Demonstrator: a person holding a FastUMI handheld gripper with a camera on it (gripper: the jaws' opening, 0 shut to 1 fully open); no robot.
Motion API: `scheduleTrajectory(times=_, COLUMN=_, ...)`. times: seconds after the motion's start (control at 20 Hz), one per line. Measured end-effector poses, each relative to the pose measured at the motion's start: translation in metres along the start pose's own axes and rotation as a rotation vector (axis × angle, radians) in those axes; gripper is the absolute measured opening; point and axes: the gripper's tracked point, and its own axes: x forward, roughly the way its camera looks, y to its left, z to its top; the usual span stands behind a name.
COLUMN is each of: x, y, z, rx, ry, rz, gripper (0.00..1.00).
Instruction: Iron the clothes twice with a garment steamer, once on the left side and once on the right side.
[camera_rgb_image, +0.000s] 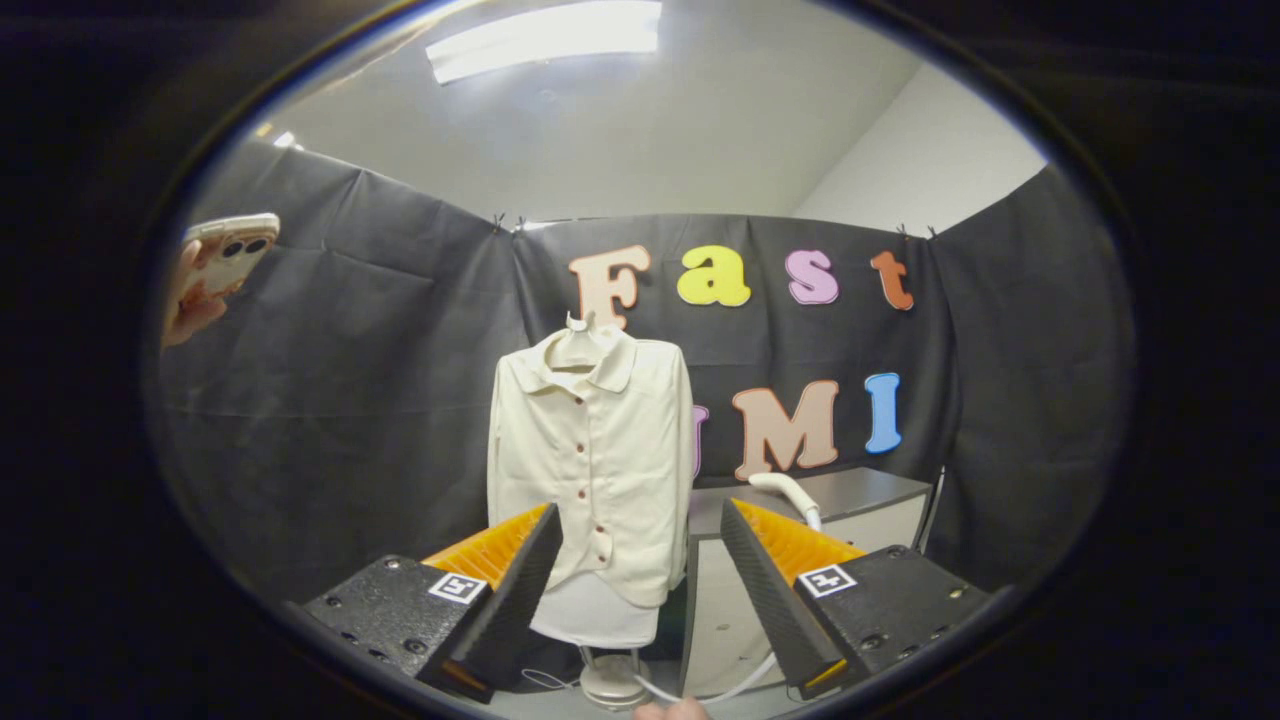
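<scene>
The claw (637, 560) is spread wide, holding nothing. Beyond its fingers a shirt (590, 460) hangs upright on a stand, front facing it. The steamer (790, 495) lies on the surface (870, 495) beside.

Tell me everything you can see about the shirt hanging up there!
The shirt is cream-coloured, with a collar, long sleeves and a row of small dark buttons down the front, all done up. It looks like soft cloth with light creases. It hangs upright on a pale hanger over a white form on a stand, in front of the black cloth wall. It is beyond the tongs, which are open and touch nothing.
</scene>
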Motion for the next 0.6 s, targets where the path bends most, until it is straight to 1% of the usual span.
scheduleTrajectory(times=0.25, x=0.003, y=-0.002, z=-0.005, rx=0.003, ry=0.013, rz=-0.007, gripper=0.97)
scheduleTrajectory(times=0.6, x=0.014, y=-0.009, z=-0.01, rx=0.007, ry=0.025, rz=-0.041, gripper=0.97)
